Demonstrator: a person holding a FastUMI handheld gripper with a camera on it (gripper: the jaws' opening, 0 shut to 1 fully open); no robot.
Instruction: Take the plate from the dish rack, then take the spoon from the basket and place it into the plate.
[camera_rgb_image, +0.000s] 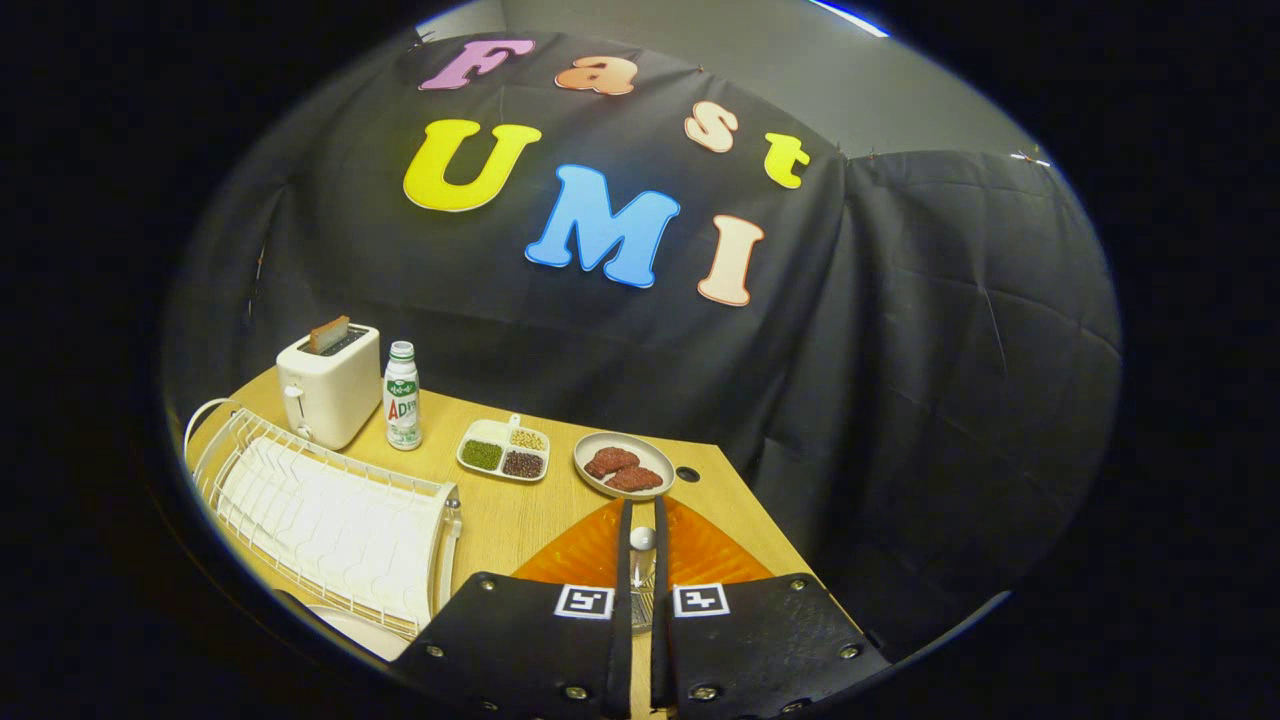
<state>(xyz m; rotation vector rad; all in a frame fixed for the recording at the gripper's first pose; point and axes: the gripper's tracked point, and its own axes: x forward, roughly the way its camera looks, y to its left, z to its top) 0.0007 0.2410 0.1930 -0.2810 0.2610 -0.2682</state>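
The tool (641, 560) is clenched on the spoon (642, 545) (bowl end forward); carry it level, release over the plate.

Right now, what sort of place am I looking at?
Likely a mock kitchen counter in a booth: a toaster, a dish rack, a plate of meat. The tool grips a spoon.

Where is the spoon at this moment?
In the gripper view, the spoon is held between the gripper's nearly closed fingers, above the orange mat, before the meat plate.
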